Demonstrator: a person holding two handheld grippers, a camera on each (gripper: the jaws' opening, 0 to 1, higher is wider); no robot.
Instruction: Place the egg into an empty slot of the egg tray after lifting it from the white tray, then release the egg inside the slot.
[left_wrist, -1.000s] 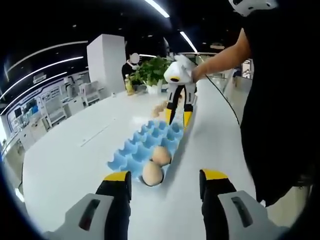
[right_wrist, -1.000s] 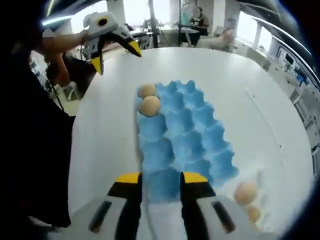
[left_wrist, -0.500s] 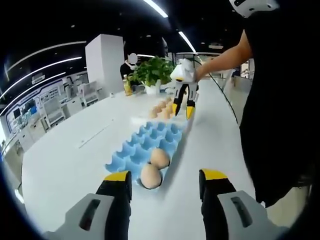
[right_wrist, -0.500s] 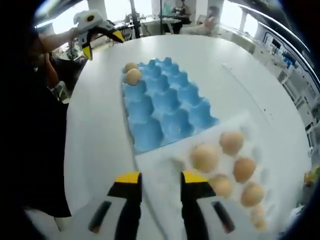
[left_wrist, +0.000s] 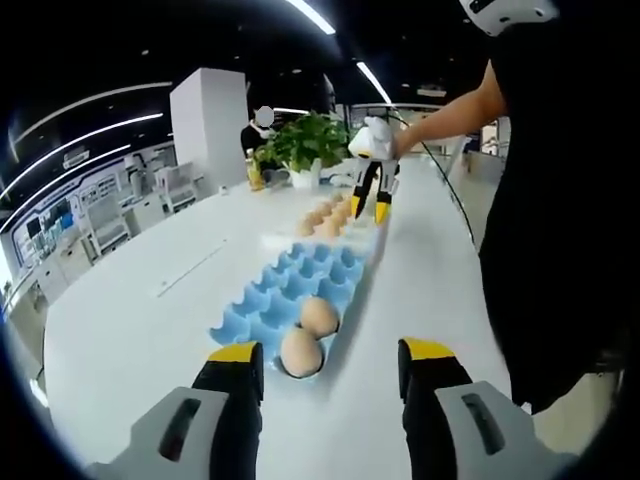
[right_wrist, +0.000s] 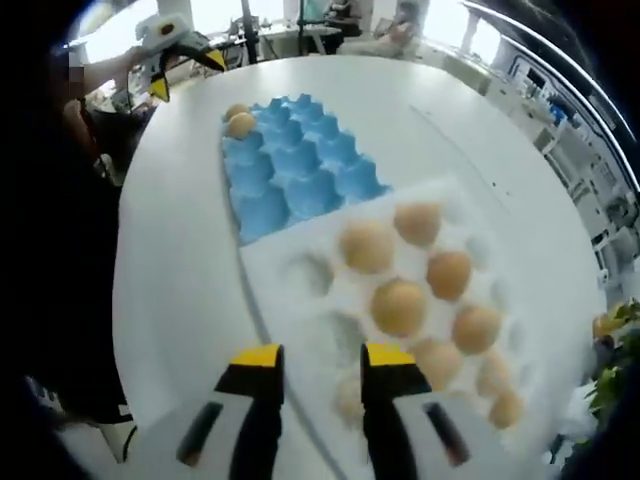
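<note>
— What does your right gripper view give you?
— The right gripper (right_wrist: 322, 358), fingers spread and empty, over the white tray (right_wrist: 290, 305); brown eggs (right_wrist: 399, 306) sit in its slots.
— And the left gripper view?
— Your left gripper (left_wrist: 331, 362), fingers spread, near the blue egg tray (left_wrist: 290, 285) on the tabletop (left_wrist: 140, 310), two eggs in its nearest slots.

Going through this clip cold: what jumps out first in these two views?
The bright blue egg tray on the white table, with two eggs in the slots at one end. Beside it, touching, lies the white tray with its brown eggs. The right gripper hangs open over the white tray, holding nothing.
</note>
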